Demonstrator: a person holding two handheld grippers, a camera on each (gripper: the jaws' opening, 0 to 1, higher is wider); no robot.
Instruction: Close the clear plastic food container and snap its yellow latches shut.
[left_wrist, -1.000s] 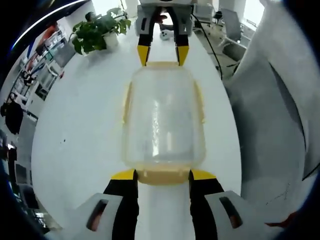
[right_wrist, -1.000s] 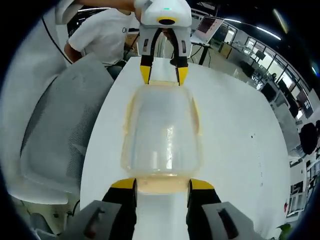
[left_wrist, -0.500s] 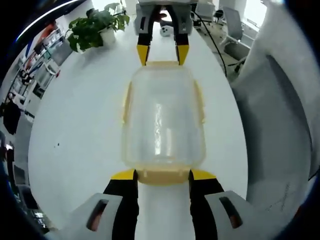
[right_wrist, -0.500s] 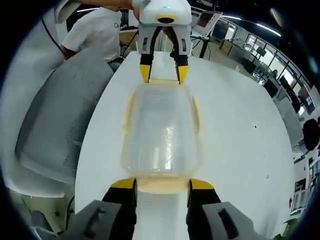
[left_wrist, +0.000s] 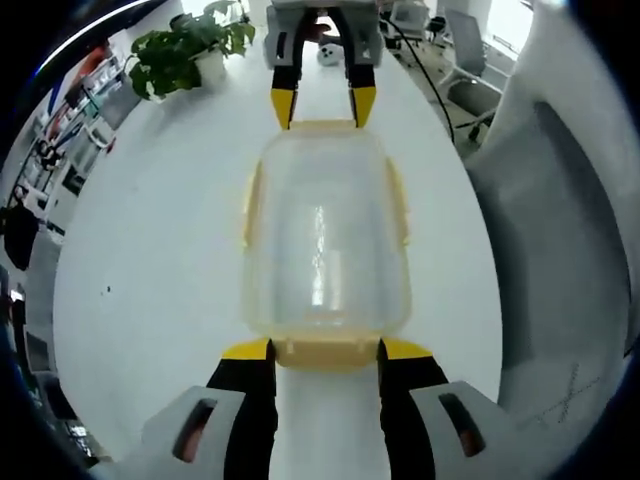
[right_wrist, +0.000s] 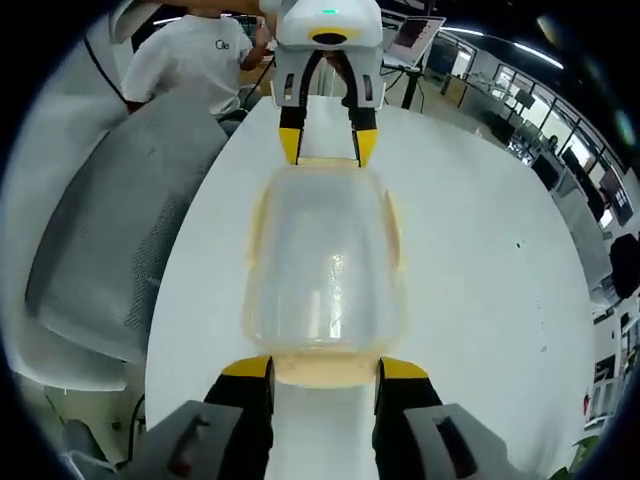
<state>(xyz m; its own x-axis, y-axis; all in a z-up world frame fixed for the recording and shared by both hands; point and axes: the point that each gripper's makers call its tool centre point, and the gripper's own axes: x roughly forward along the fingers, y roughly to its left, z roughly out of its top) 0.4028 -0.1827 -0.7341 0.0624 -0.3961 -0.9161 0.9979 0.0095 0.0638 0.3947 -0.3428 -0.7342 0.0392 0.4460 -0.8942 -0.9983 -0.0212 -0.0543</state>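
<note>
Left tongs (left_wrist: 324, 348): spread, one yellow tip at each side of the near end latch (left_wrist: 326, 352), which sits between them; we cannot tell whether they press it.

Right tongs (right_wrist: 324, 367): spread likewise around the opposite end latch (right_wrist: 324, 371); they also appear across the container in the left gripper view.

Container (left_wrist: 325, 235): clear, lid on, lying lengthwise between our two tongs on the tabletop (left_wrist: 160, 250).

Progress: we judge the lid closed; the side latches (left_wrist: 251, 205) lie flat against the walls and look shut. The two end latches seem to be the step in hand.

Room: white tabletop, potted plant (left_wrist: 180, 55) at its far end, grey chair (right_wrist: 110, 240) alongside, a person in a white shirt (right_wrist: 205, 65), office desks beyond.
</note>
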